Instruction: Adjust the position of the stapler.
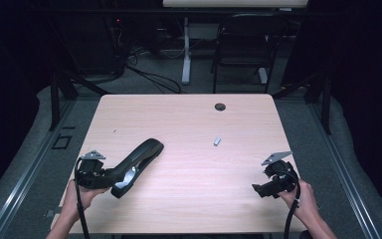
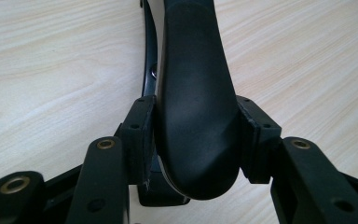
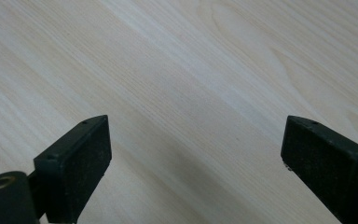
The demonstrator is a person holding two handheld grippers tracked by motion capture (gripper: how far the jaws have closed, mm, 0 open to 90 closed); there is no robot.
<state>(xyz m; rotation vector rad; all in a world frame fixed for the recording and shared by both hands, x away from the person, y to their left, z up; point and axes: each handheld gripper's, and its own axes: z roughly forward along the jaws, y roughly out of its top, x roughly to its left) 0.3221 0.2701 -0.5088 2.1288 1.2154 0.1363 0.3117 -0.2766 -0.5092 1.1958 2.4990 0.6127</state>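
While you're gripping that black armrest (image 1: 137,162) near the tabletop's (image 1: 189,119) front left corner, your left gripper (image 1: 110,180) is clamping it by the rounded near end, so the long padded part is sticking out away from you toward the middle of the tabletop. In the left gripper view the pads (image 2: 142,135) are pressing on both flanks of the armrest (image 2: 196,107), which looks to me like a decent way to keep a long, curved piece from swinging around. It's looking like it's tilted up a bit off the wood, though I can't say whether the far tip is touching down.

The thing itself is looking like a matte black, smooth, gently curved pad with a thinner glossy black bracket running along its underside, plus a greyish metal bit showing near your grip.

Further right, a small grey piece (image 1: 217,141) is lying by itself, well apart from the armrest.

Over by the front right corner, your right gripper (image 1: 264,189) is hanging with its jaws spread wide and nothing between them, just bare wood under the pads (image 3: 77,163). My guess is you're keeping it free for that little piece.
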